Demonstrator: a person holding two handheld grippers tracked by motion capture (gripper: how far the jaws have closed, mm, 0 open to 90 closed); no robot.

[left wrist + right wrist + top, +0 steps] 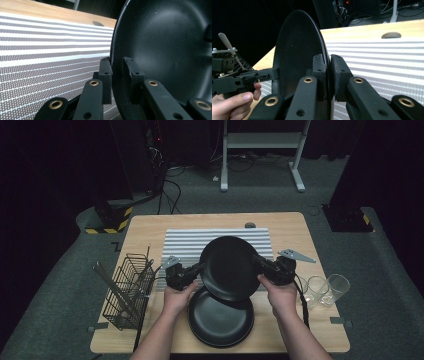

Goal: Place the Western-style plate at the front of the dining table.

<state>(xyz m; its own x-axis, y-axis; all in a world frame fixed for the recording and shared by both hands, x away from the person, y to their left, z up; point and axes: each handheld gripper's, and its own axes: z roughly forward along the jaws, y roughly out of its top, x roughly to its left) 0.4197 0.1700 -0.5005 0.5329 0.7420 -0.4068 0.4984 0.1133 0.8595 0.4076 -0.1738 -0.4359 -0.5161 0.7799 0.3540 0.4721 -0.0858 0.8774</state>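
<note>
A black plate (231, 267) hangs tilted above the table, held by its rim from both sides. My left gripper (200, 268) is shut on its left rim; in the left gripper view the rim (115, 62) sits clamped between the pads. My right gripper (257, 261) is shut on the right rim, with the plate's edge (322, 42) between its pads. Below it a second black plate (220, 320) lies flat near the table's front edge. A grey striped mat (185, 242) lies behind the lifted plate.
A black wire rack (127, 290) stands at the table's left front. Three clear glasses (320, 290) stand at the right. A round hole (249, 225) sits near the table's far edge. The wooden table (290, 227) is bare beyond the mat.
</note>
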